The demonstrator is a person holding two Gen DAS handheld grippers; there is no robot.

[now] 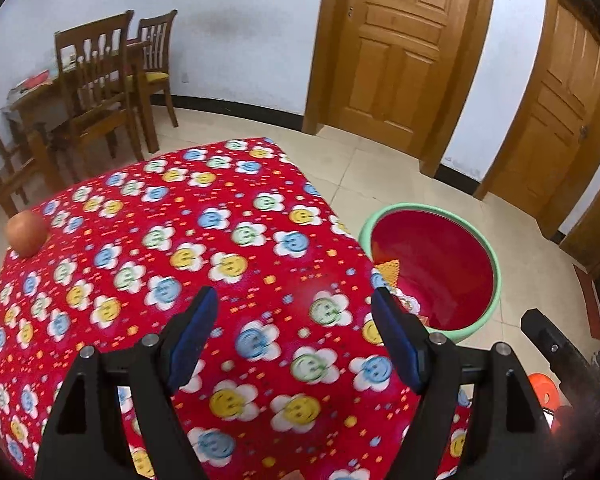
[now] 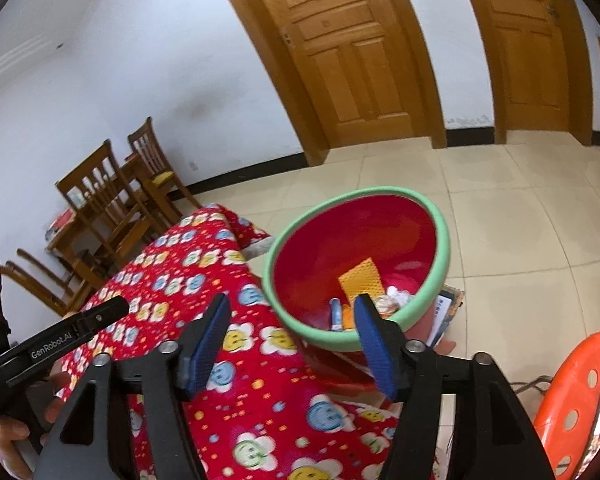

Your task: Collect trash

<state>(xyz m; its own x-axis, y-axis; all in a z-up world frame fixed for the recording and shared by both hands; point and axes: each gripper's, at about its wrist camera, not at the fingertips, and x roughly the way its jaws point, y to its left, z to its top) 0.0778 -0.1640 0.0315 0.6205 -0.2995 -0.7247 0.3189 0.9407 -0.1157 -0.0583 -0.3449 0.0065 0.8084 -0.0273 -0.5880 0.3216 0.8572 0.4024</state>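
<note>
The left tongs (image 1: 292,312) hang spread wide above the table (image 1: 188,240), with nothing between their blue pads (image 1: 192,332). The table wears a red cloth printed with smiling flower faces in blue, yellow and green. At its far left corner sits a reddish apple (image 1: 26,233), alone and well apart from the tongs.

The right tongs (image 2: 290,322) are likewise spread and hold nothing. They point over the right edge of the table toward the trash bin (image 2: 440,236), a red tub with a pale green rim standing on the tiled floor just beside the table. Inside it lies the collected trash: an orange waffle-textured piece (image 2: 360,276) leaning on the inner wall, a small blue and white tube-like item (image 2: 335,312), and some crumpled white and patterned scraps (image 2: 396,296) at the near side. In the left wrist view the same bin (image 1: 496,264) shows to the right of the table.

The only legible writing is "GenRobot.AI" in white on the black body of the left tool (image 2: 56,344), seen at the left of the right wrist view. A printed sheet (image 2: 446,312) lies on the floor by the bin; its text is too small to read. An orange perforated stool (image 2: 576,396) stands near right.

Farther off are wooden chairs (image 1: 96,84) at left and panelled wooden doors (image 1: 396,44) in the white wall.
</note>
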